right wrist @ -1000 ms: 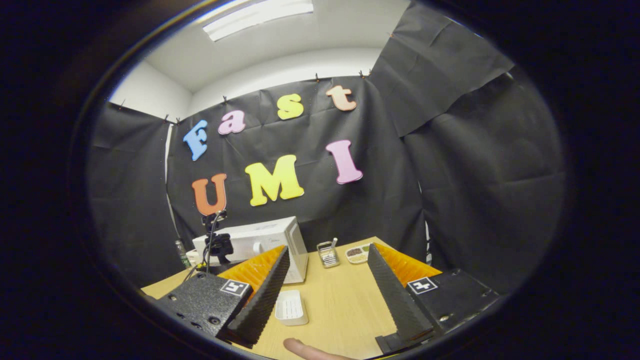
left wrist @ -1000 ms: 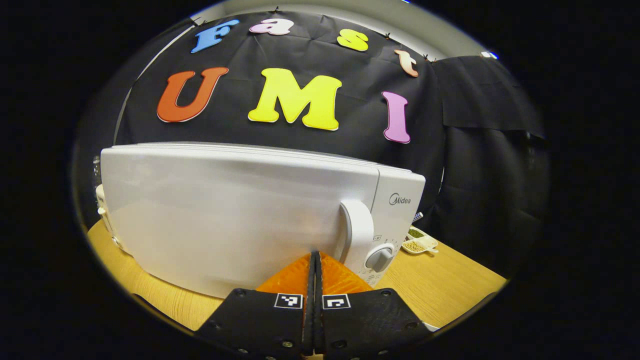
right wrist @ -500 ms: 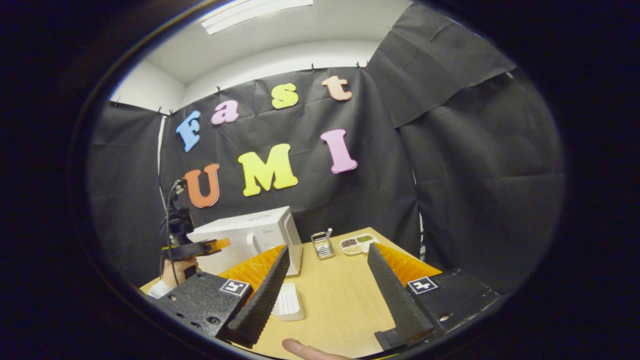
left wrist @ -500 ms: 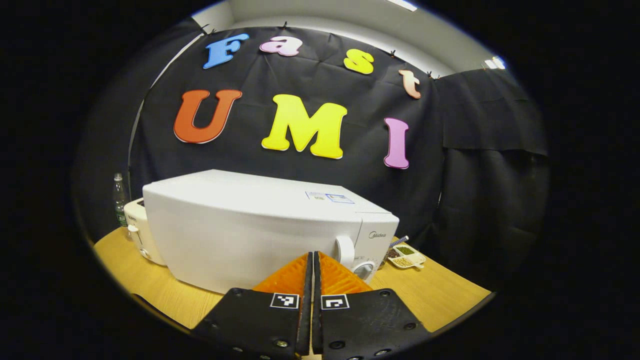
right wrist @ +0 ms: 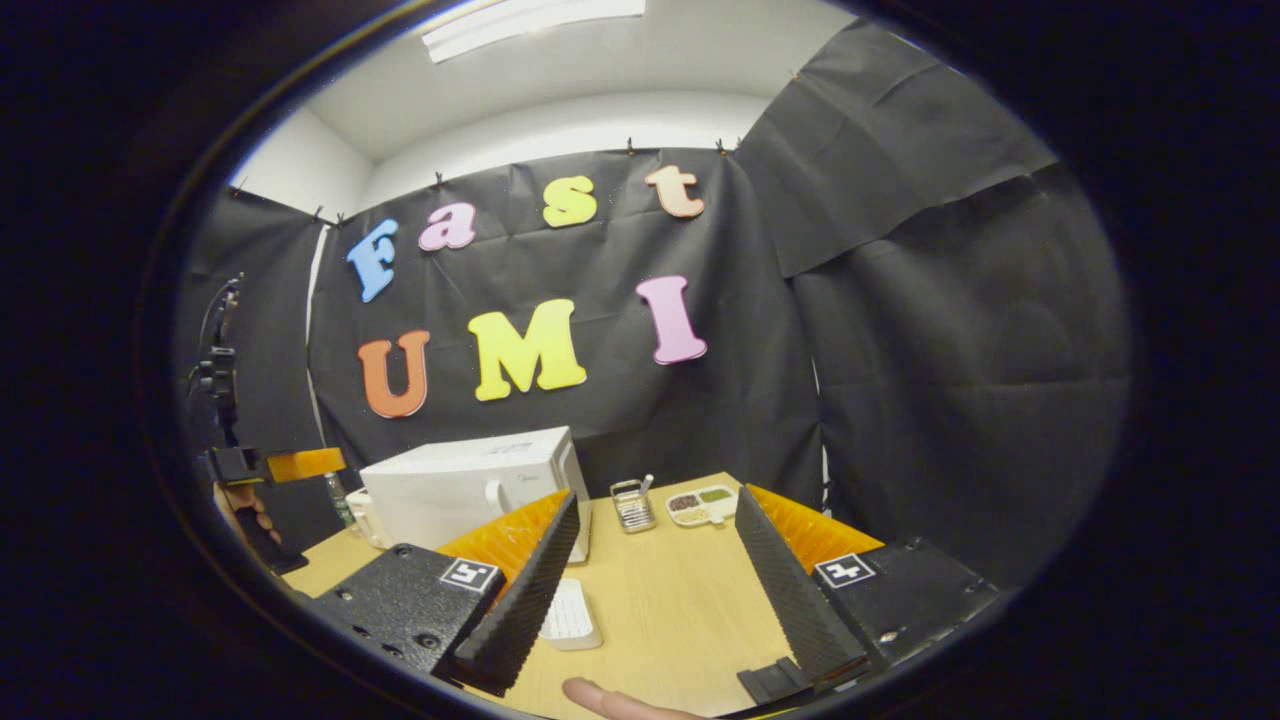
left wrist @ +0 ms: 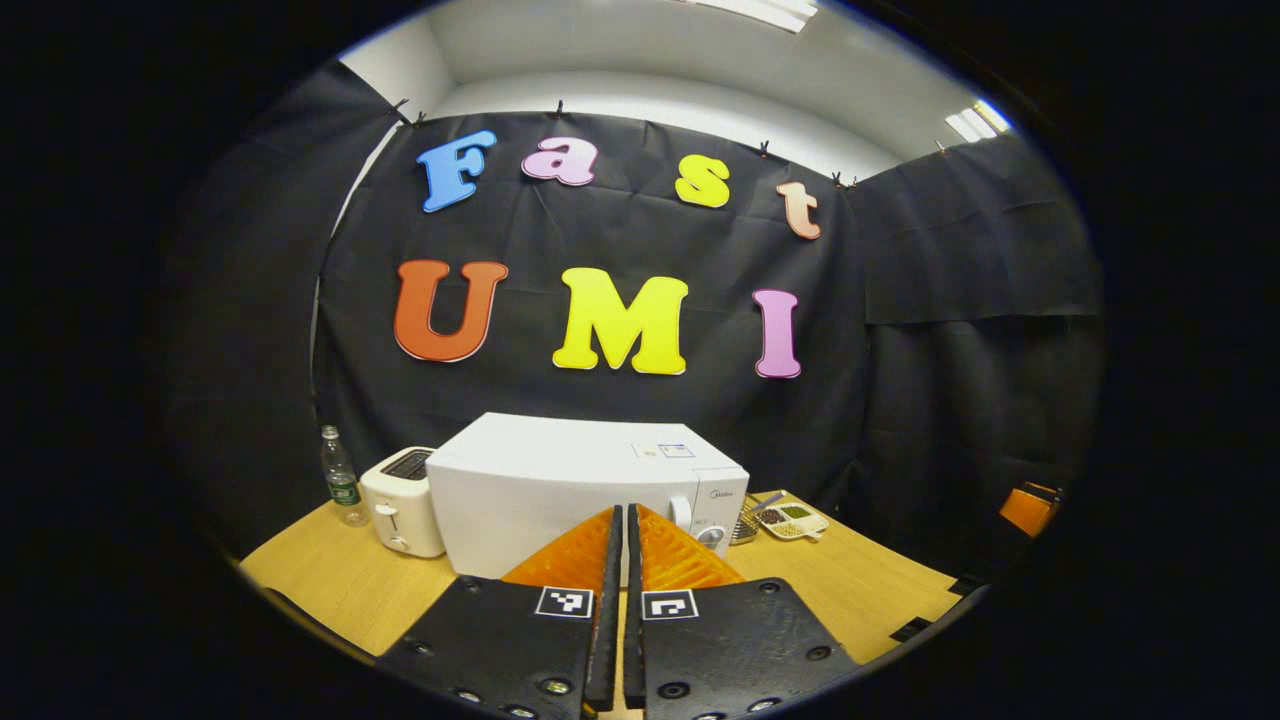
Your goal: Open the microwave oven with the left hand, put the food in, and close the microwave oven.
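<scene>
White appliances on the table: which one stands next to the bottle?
The toaster, the smaller white box with a slot on top and a side lever. It stands between the bottle and the larger microwave, which has a door handle and a dial.

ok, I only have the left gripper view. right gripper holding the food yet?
Observer: No. The right gripper is open with nothing between its fingers.
Operator: where's the food then?
Observer: A white ridged dish lies on the table in front of the microwave; I can't tell its contents.
Operator: left gripper near the door?
Observer: The left gripper is held up, apart from the microwave, off to its side.
</scene>
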Motion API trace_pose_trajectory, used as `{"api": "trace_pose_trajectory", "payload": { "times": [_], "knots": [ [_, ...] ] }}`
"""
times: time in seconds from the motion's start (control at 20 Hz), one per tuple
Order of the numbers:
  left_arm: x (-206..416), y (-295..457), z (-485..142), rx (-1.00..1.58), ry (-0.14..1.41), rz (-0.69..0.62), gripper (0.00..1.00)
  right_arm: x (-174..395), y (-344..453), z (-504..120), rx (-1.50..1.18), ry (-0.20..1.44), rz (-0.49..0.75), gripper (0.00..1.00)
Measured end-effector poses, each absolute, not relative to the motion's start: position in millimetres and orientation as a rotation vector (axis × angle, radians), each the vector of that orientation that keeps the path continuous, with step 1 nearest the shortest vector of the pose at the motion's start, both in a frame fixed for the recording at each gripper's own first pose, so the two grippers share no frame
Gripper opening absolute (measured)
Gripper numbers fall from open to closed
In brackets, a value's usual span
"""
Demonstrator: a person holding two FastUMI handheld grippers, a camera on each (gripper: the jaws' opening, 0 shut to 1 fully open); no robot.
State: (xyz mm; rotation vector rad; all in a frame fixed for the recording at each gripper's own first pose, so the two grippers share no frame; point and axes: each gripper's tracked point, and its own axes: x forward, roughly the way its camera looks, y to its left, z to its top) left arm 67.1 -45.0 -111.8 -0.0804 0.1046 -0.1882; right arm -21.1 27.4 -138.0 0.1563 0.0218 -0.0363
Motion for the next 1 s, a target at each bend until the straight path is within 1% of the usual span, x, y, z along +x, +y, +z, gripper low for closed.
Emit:
{"api": "trace_pose_trajectory", "payload": {
  "times": [0.05, 0.15, 0.5, 0.65, 0.7, 0.75, 0.9, 0.95, 1.0],
  "knots": [
    [57.4, -37.4, -104.2, -0.078, 0.092, -0.162, 0.44, -22.0, 30.3, -132.1, 0.151, 0.016, -0.033, 0.99],
    [32.0, -35.8, -99.2, -0.061, 0.077, -0.151, 0.92, -22.5, 35.3, -123.0, 0.13, 0.004, -0.028, 1.0],
    [-26.5, -15.9, -91.2, 0.03, 0.069, -0.098, 0.92, -35.9, 54.8, -107.6, 0.076, -0.011, -0.001, 0.99],
    [-44.8, -5.4, -83.9, 0.013, 0.067, -0.08, 0.92, -48.1, 57.2, -99.6, 0.045, -0.005, 0.005, 1.0],
    [-51.7, -2.8, -77.3, 0.005, 0.053, -0.073, 0.92, -51.5, 57.5, -96.2, 0.035, -0.009, 0.003, 0.89],
    [-57.6, -1.8, -71.4, 0.003, 0.038, -0.07, 0.92, -54.6, 56.3, -93.6, 0.021, -0.009, -0.003, 1.0],
    [-73.9, -8.8, -71.2, 0.014, 0.03, -0.094, 0.92, -62.3, 52.3, -89.7, -0.018, -0.012, -0.017, 1.0],
    [-77.7, -9.2, -69.8, 0.024, 0.024, -0.095, 0.92, -64.8, 50.0, -86.6, -0.015, -0.021, -0.024, 0.89],
    [-80.4, -9.7, -69.0, 0.036, 0.02, -0.095, 0.92, -67.5, 47.1, -80.7, 0.01, -0.05, -0.03, 1.0]
  ]
}}
